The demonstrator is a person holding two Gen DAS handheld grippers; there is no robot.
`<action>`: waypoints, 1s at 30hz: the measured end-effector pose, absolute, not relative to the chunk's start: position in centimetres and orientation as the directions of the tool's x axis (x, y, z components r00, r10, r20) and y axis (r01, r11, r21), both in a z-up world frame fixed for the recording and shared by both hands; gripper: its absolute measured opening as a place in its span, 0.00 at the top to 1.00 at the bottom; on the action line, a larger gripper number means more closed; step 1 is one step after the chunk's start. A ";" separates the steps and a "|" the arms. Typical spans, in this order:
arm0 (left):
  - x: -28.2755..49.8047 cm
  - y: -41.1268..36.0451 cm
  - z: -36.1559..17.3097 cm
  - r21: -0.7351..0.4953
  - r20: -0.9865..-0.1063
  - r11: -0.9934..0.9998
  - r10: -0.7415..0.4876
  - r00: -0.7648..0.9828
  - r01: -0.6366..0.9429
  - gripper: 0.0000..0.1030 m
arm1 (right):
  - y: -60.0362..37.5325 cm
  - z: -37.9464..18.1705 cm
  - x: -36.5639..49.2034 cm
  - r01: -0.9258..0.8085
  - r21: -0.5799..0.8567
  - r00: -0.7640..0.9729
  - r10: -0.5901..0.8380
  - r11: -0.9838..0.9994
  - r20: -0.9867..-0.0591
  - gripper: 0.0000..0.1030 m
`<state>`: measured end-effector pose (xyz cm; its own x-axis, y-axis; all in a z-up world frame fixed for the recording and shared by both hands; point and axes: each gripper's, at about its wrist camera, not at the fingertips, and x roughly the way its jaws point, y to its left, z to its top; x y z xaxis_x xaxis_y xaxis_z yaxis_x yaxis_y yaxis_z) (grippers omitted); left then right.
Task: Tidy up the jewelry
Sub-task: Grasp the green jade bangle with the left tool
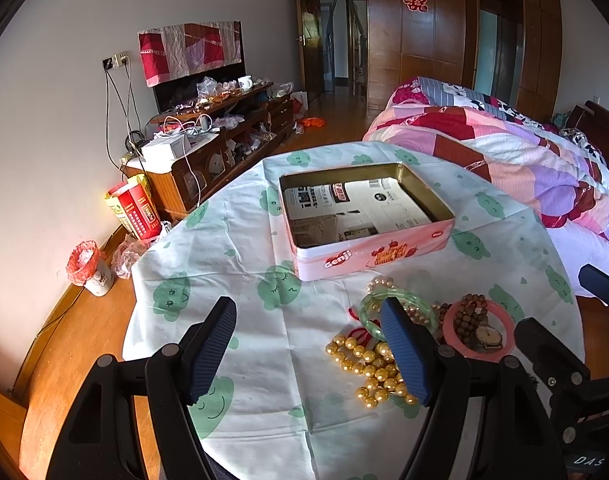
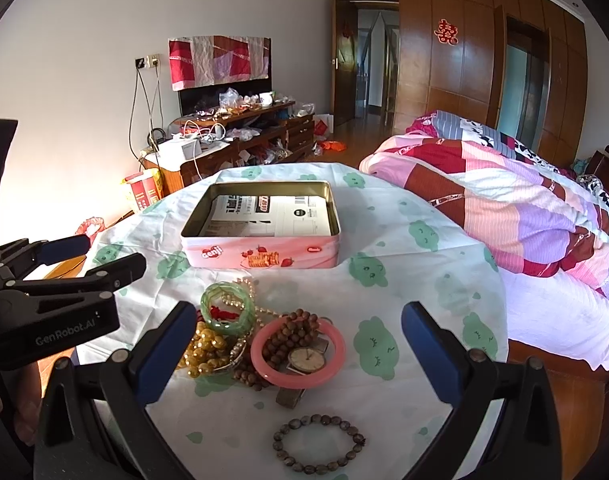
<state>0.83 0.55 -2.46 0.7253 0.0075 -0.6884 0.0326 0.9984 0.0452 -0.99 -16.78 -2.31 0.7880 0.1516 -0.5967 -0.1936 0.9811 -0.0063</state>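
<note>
The counter point(image 2: 404, 280), covered with a white cloth printed with green faces, is seen with a pink tin point(image 2: 260, 248) standing open toward its far side, printed paper lying in its bottom. The left tool point(image 1: 308, 344) is held with its jaws spread wide and nothing gripped; its right finger appears to hang over the gold bead necklace point(image 1: 368, 364), though contact cannot be judged from this angle. The right tool point(image 2: 300, 354) is likewise released, its jaws wide apart and empty, and the jewelry heap is framed between its fingers. In that heap, just in front of the tin, a pink bangle point(image 2: 298, 354) is seen lying flat with a watch point(image 2: 306, 358) and brown wooden beads point(image 2: 292, 334) inside its ring. A green bangle point(image 2: 227, 308) is found just to the left, touching the gold beads. A dark bead bracelet point(image 2: 319, 444) lies apart from the heap, nearest the right tool.
</note>
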 end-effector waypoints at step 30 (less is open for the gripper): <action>6.3 -1.8 -8.7 -0.096 -0.802 0.978 -0.185 0.568 0.183 0.93 | -21.1 -8.1 2.8 -0.120 0.017 0.701 0.097 0.993 -0.706 0.07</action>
